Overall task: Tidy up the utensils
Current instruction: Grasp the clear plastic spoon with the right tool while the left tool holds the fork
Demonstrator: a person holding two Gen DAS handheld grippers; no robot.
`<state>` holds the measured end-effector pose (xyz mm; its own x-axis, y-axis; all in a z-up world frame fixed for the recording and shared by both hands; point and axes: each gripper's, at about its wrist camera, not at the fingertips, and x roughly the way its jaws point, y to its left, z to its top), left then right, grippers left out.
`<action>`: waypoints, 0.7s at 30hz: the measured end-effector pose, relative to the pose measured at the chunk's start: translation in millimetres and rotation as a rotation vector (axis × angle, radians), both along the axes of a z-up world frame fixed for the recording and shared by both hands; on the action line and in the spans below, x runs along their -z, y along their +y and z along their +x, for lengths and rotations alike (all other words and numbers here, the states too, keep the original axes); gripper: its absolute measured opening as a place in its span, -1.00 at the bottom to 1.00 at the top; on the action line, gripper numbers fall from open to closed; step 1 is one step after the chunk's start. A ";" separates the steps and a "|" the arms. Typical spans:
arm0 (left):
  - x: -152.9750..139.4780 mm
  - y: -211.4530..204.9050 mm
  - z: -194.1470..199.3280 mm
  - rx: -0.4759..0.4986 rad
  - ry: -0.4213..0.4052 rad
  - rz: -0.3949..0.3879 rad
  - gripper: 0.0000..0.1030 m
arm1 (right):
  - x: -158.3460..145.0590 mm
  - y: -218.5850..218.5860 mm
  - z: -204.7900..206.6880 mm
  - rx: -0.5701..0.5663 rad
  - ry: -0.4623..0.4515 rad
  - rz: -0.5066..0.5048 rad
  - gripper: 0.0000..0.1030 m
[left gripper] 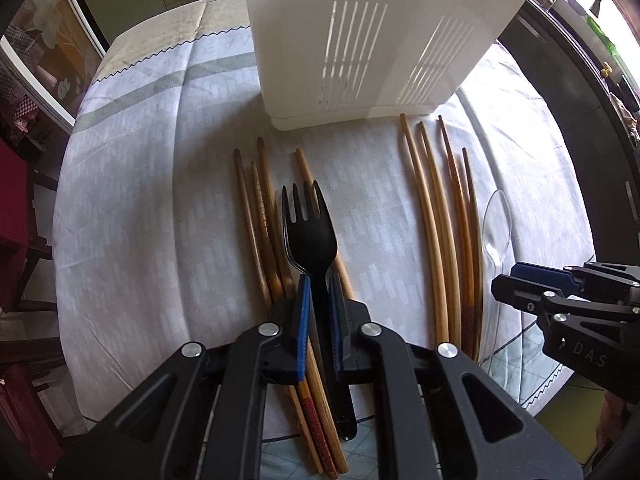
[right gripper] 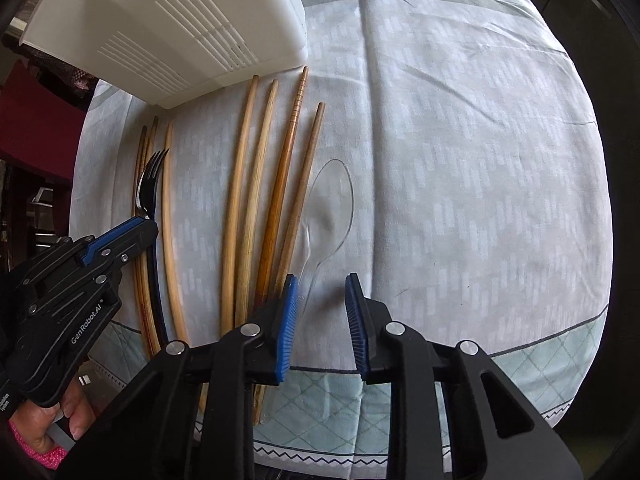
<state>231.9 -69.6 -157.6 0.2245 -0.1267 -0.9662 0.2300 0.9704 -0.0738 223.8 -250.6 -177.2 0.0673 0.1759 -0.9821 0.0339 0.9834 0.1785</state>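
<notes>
Fork (left gripper: 310,236) clamped between left fingers (left gripper: 303,312)

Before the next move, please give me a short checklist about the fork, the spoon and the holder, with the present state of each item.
1. Left gripper shut on the black fork: ok, pads clamp the handle.
2. Fork tines clear of the white utensil holder: ok, a gap shows.
3. Right gripper around the clear spoon: not ok, its handle lies by the left pad, no pad presses it.
4. Chopsticks clear of the right gripper's pads: not ok, the nearest lies beside the left pad.
5. Holder's compartments free: cannot tell, only its slotted side shows.
</notes>
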 end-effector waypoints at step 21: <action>-1.0 3.4 5.4 -0.007 -0.001 -0.009 -0.83 | -0.6 14.2 3.2 -0.024 -0.033 0.031 -0.82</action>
<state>237.3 -66.2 -156.6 0.2268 -0.1341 -0.9647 0.2233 0.9712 -0.0825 227.0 -236.4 -176.6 0.0947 0.2083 -0.9735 0.0039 0.9778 0.2096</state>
